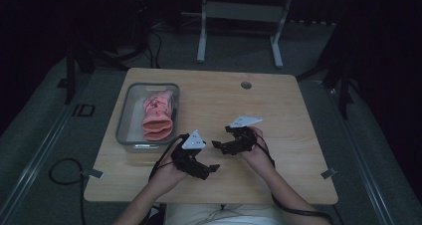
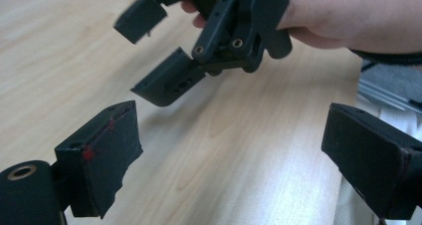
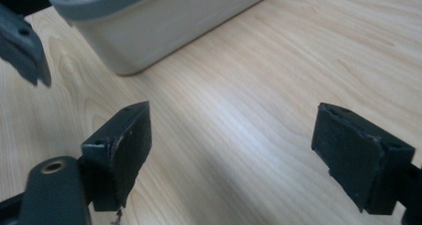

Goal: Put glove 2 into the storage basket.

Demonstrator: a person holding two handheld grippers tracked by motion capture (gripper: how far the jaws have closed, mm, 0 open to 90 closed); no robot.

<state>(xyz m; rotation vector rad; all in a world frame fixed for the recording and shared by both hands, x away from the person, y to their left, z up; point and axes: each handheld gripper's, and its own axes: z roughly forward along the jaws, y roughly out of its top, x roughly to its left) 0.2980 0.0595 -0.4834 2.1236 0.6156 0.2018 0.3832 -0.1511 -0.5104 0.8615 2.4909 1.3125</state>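
Both black two-jaw grippers, left [image 1: 211,169] and right [image 1: 217,145], wide apart, holding nothing above pale wooden table [image 1: 278,115]. Nearest target: pink folded cloth [image 1: 158,116] in grey-rimmed clear plastic bin [image 1: 123,116]. Best approached from above, clearing rim, pinching cloth mid-fold.

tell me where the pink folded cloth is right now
In the high view the pink folded cloth lies inside the grey plastic bin at the table's left side, just beyond the left gripper.

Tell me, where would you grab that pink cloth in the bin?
Probably at the near folded end of the pink cloth, coming straight down from above. It lies lengthwise in the bin, whose walls block the sides. The left hand-held gripper, open, is closest.
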